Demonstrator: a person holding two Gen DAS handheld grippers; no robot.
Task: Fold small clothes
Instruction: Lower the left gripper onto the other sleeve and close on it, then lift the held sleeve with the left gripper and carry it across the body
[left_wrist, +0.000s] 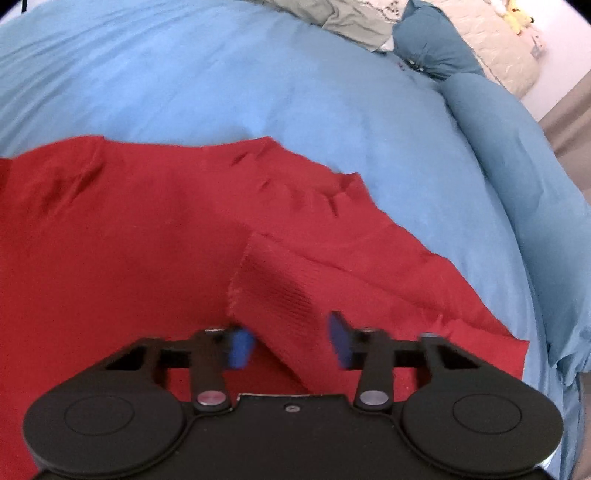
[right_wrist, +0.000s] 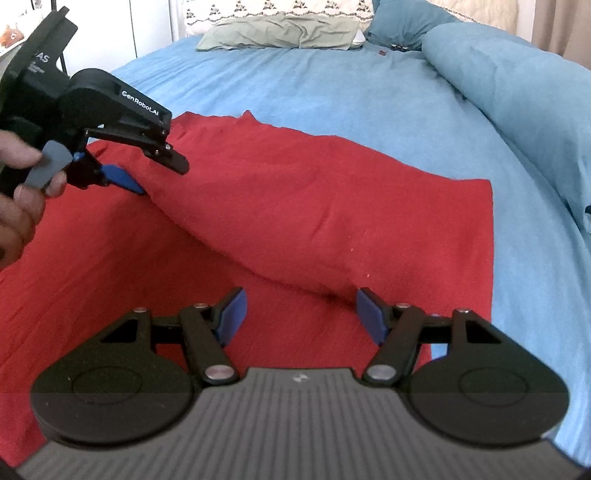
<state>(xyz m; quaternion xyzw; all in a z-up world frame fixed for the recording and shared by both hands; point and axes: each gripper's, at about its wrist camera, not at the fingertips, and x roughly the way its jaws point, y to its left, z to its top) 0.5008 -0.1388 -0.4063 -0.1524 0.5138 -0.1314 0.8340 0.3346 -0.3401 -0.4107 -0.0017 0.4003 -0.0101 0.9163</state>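
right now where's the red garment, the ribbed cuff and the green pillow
red garment (right_wrist: 332, 206): right wrist view, on its raised fold
ribbed cuff (left_wrist: 273, 291): left wrist view, on the ribbed band near the left gripper
green pillow (right_wrist: 280, 37): right wrist view, on its middle

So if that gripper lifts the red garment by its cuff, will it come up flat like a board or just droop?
Probably droop. The red garment lies in soft wrinkles and a rounded fold on the blue bedcover, so it looks limp. The ribbed cuff between the left gripper's pads already bends, so the rest would likely trail. It seems light, and unlikely to slip.
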